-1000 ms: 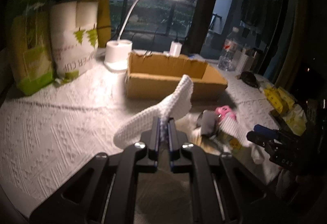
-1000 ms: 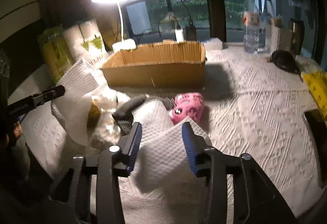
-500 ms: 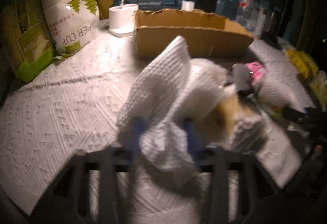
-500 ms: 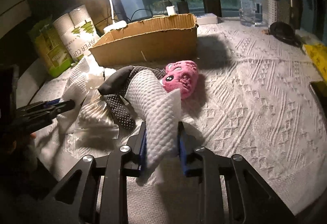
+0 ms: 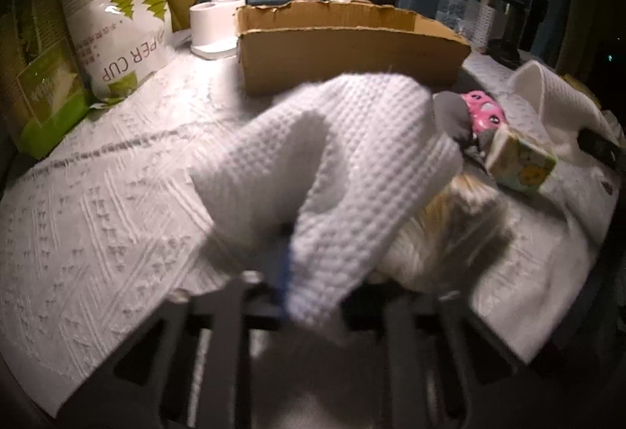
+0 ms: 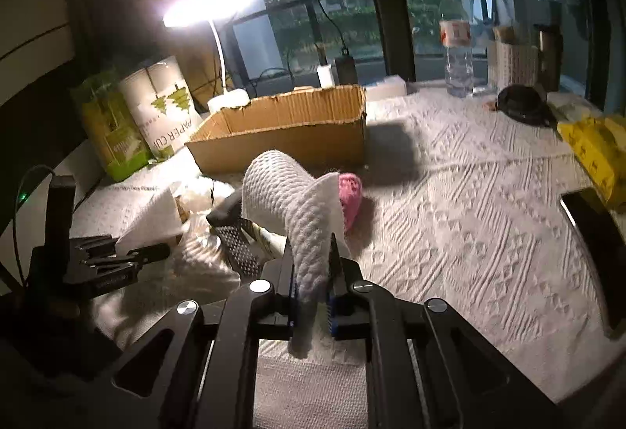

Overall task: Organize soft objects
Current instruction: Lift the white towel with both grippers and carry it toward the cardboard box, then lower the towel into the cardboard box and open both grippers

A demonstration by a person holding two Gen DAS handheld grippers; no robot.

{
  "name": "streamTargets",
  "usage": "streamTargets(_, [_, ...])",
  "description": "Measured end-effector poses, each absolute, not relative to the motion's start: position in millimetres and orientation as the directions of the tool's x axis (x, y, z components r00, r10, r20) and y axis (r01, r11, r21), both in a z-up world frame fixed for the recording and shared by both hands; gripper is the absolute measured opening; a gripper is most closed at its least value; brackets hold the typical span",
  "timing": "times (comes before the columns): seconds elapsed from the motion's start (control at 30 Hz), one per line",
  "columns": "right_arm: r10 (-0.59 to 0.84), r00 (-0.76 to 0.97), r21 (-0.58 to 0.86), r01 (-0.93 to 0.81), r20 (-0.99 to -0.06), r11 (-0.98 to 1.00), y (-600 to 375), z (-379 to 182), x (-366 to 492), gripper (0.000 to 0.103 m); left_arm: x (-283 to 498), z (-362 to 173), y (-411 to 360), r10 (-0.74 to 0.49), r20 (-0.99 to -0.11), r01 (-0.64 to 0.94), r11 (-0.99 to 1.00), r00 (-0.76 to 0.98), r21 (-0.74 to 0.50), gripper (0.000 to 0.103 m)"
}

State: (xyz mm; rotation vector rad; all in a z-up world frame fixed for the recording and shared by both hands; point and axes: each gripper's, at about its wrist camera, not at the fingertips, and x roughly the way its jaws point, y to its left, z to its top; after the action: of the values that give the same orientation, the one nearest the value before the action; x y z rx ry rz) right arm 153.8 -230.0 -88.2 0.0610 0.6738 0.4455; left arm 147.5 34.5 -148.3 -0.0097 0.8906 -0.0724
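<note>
**Right wrist: jaws pinched on white cloth, box ahead and waiting**

Right wrist view: right gripper (image 6: 312, 282) just closed, now clamped on a white waffle cloth (image 6: 291, 202) that arches up and forward from the pads. Just beyond the arch, a pink plush toy (image 6: 351, 196); to the left of the jaws, a dark dotted fabric piece (image 6: 234, 233), crinkled wrapping, and the left gripper (image 6: 156, 252) low over the pile. Straight ahead, past the toy, the cardboard box (image 6: 281, 139).

Left wrist view, blurred: left gripper (image 5: 301, 296) also just closed, apparently nipping the near edge of a second waffle cloth (image 5: 344, 163), though the pads lie mostly under the fabric. Right of the jaws, a small printed tissue pack (image 5: 522, 164).

For a clean lift: raise each cloth fully clear of the pile before carrying forward, so trailing ends do not drag the toy or the wrapping; keep the two hands apart; release only once over the box opening.

Box: no contents visible from either view, floor mostly hidden behind the near wall. All soft items outside it.
</note>
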Motion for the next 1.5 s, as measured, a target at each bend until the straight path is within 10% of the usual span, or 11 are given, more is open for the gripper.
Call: streamTargets(1.5, [0.462, 0.714, 0.125, -0.473, -0.526, 0.872, -181.9, -20.5, 270.0, 0.012, 235.2, -9.4, 41.2, -0.185, -0.529, 0.13, 0.982, 0.828, -0.139, 0.009])
